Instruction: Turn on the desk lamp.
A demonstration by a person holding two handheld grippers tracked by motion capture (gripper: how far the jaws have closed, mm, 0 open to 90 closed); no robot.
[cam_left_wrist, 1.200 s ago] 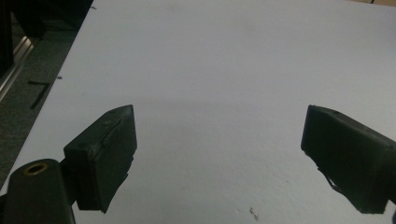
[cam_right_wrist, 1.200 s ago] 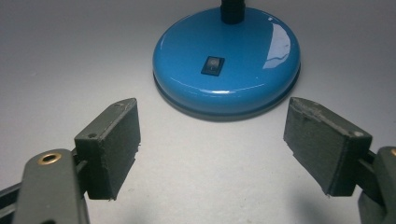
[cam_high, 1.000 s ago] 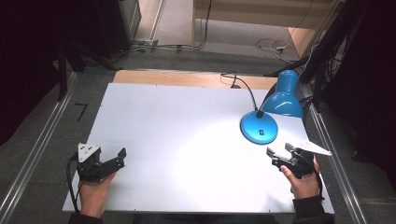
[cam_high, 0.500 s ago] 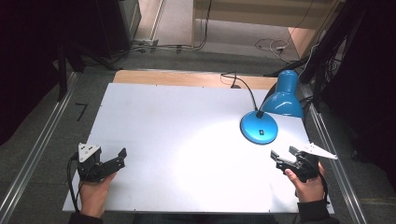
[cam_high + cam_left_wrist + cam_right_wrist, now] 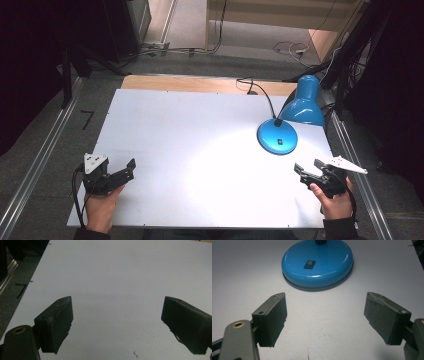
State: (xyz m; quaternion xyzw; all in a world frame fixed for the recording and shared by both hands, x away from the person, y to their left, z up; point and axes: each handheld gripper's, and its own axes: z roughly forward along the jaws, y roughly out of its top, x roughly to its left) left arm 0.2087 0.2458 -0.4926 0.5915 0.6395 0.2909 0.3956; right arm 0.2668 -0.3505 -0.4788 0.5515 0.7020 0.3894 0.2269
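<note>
- the right gripper [image 5: 306, 172] has slid back toward the near edge, away from the blue desk lamp [image 5: 277, 137], jaws apart, empty.
- the left gripper [image 5: 124, 170] stays put, jaws spread, so no grasp looks started.

the lamp [image 5: 318, 263] stem is cut off by the right gripper view's top edge.

Just ahead of the right claw [image 5: 325, 315], the blue lamp base [image 5: 318, 261] is glossy and smooth, like enamelled metal or hard plastic, with bright highlights on it. Under both claws the worktop [image 5: 200, 135] is a matt white board, finely grained. The left claw [image 5: 117, 317] has dull black, rubbery-looking pads [image 5: 56, 322].
</note>
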